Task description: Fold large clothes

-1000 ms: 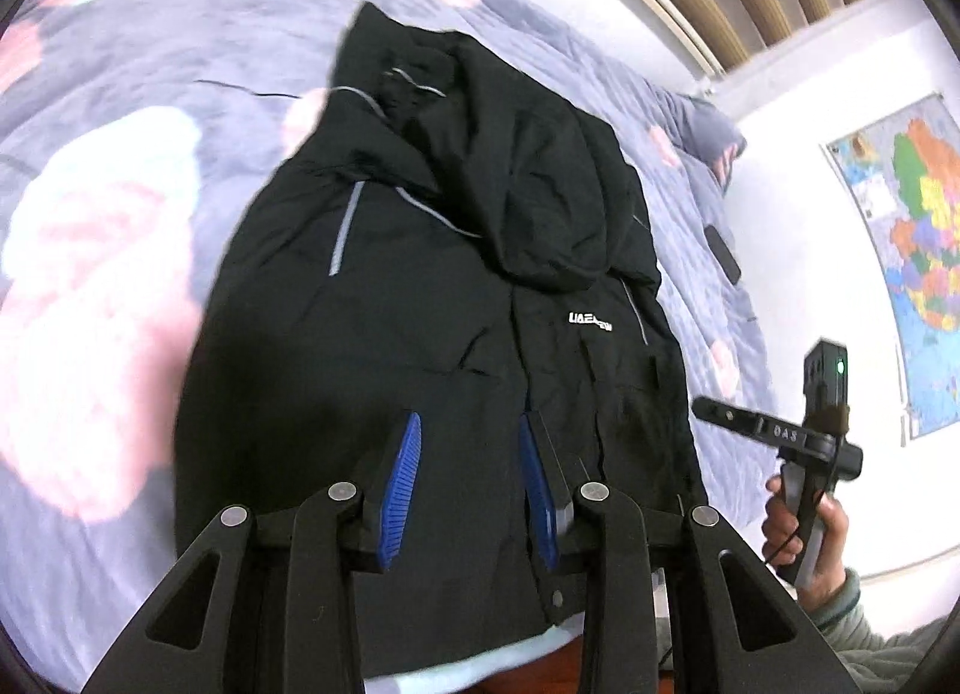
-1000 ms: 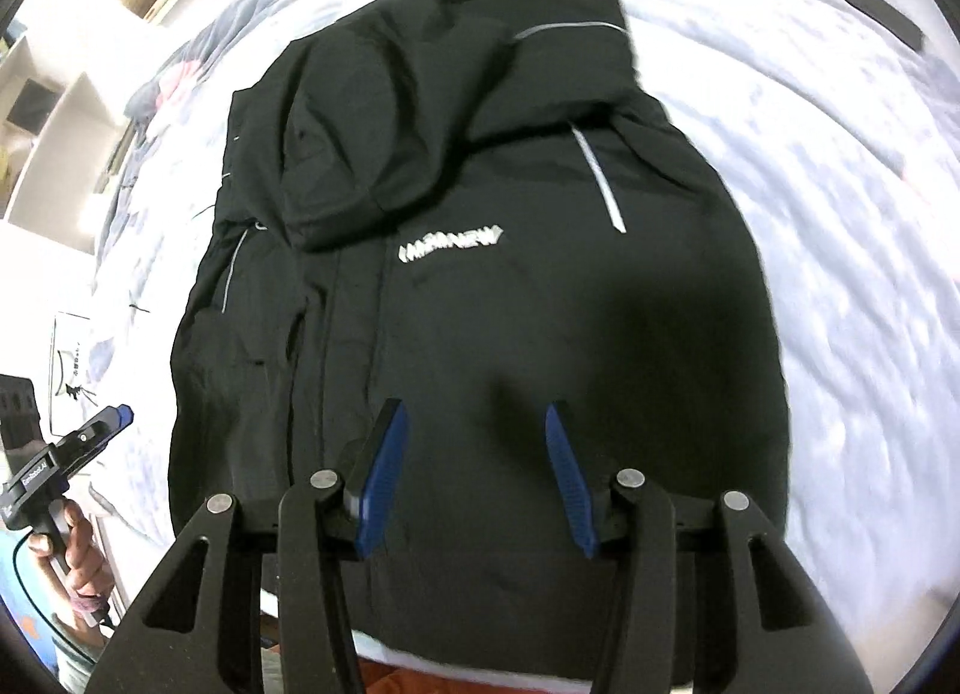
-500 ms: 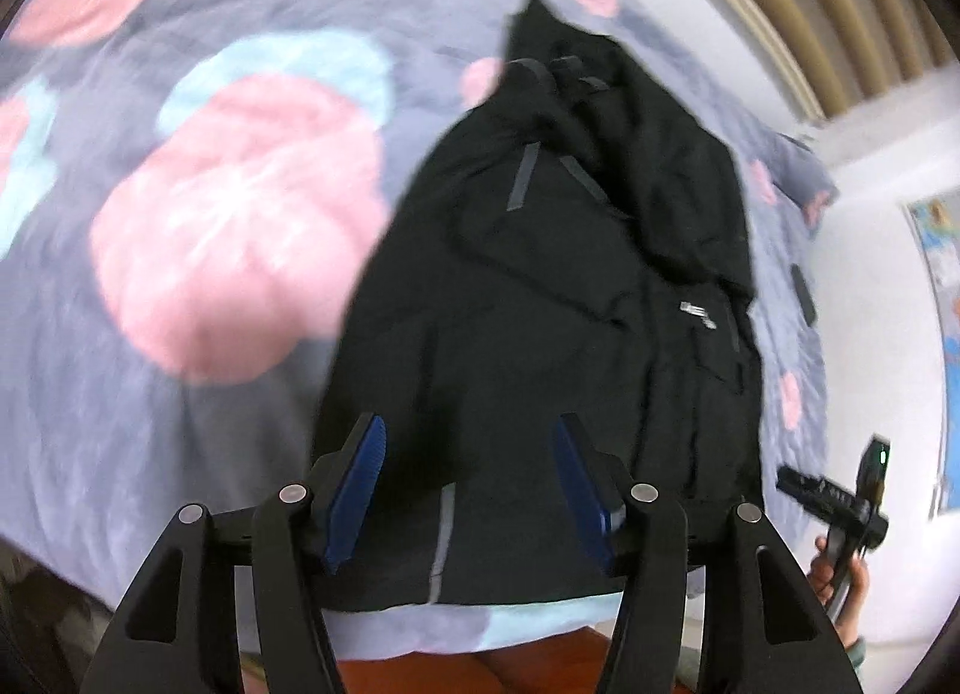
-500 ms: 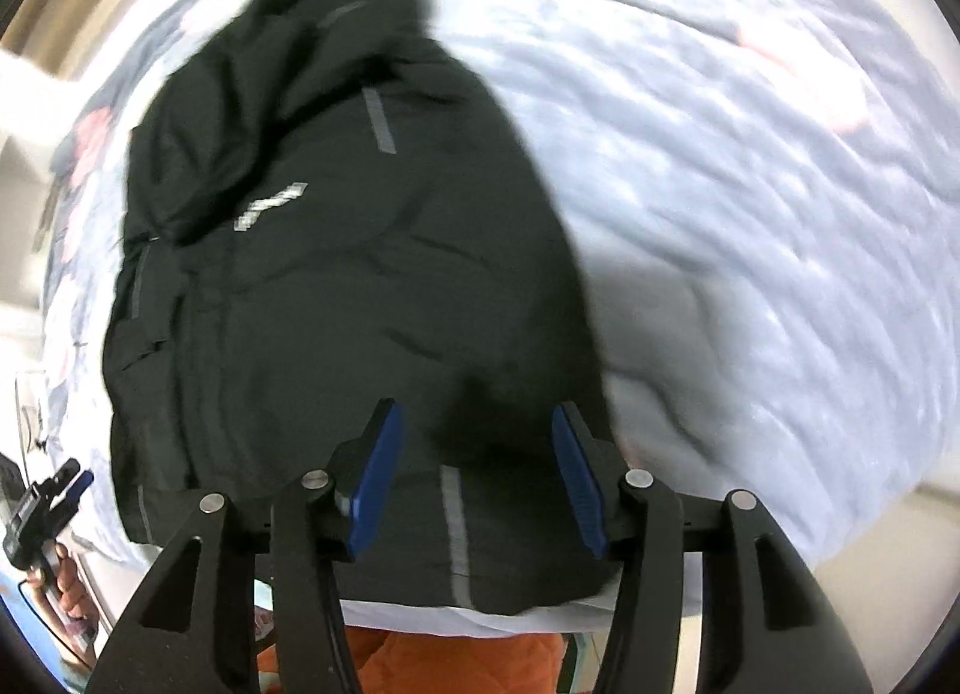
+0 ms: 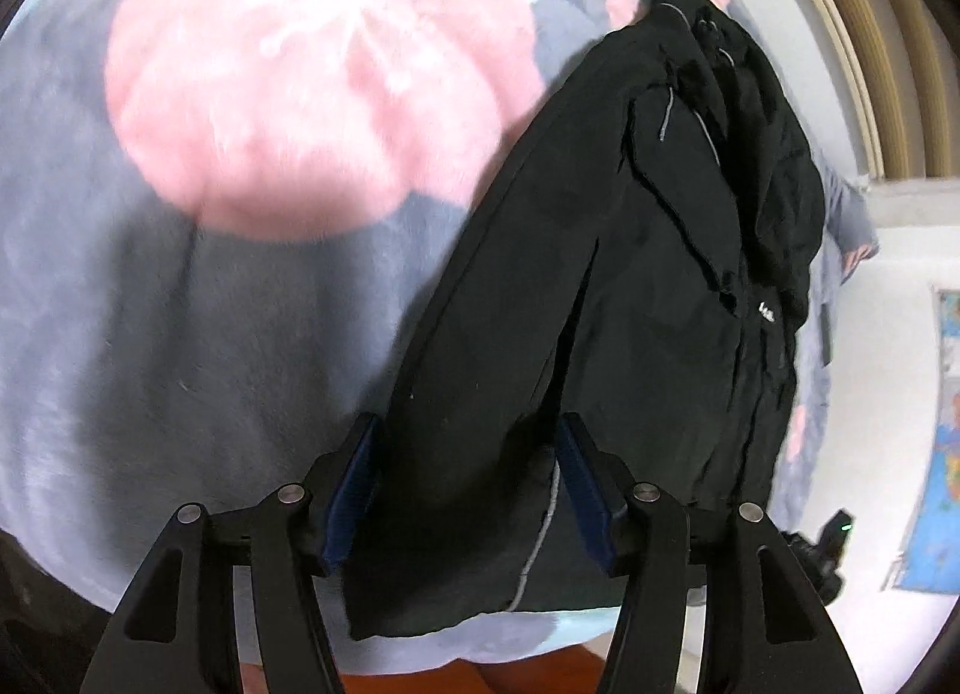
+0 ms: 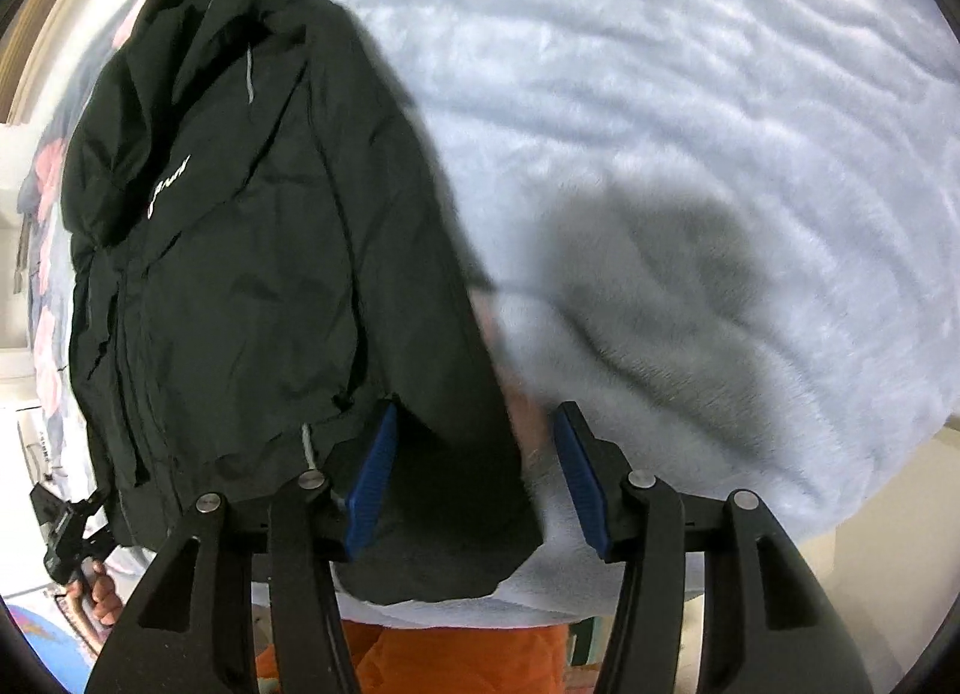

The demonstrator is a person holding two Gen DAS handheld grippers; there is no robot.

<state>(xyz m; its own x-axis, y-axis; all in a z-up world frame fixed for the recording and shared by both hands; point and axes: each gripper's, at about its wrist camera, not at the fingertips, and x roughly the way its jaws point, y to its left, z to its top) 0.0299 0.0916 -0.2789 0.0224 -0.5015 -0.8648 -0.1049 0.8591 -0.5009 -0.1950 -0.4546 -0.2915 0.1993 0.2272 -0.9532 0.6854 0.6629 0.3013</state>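
on the fleecy blanket (image 5: 180, 304) a black jacket (image 5: 630, 304) – left claw (image 5: 468, 484), right claw (image 6: 474, 472) both agape, clasping nothing.

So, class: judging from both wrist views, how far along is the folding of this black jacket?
Done: the black jacket lies spread flat on the blanket, sleeves tucked along its sides. In hand: the left gripper and right gripper each hover over a bottom hem corner, jaws apart, nothing pinched yet. Left: gripping the hem and making every body fold; none shows.

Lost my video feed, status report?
Left gripper and right gripper open, over hem corners. Black jacket flat on blanket. Nothing blocking.
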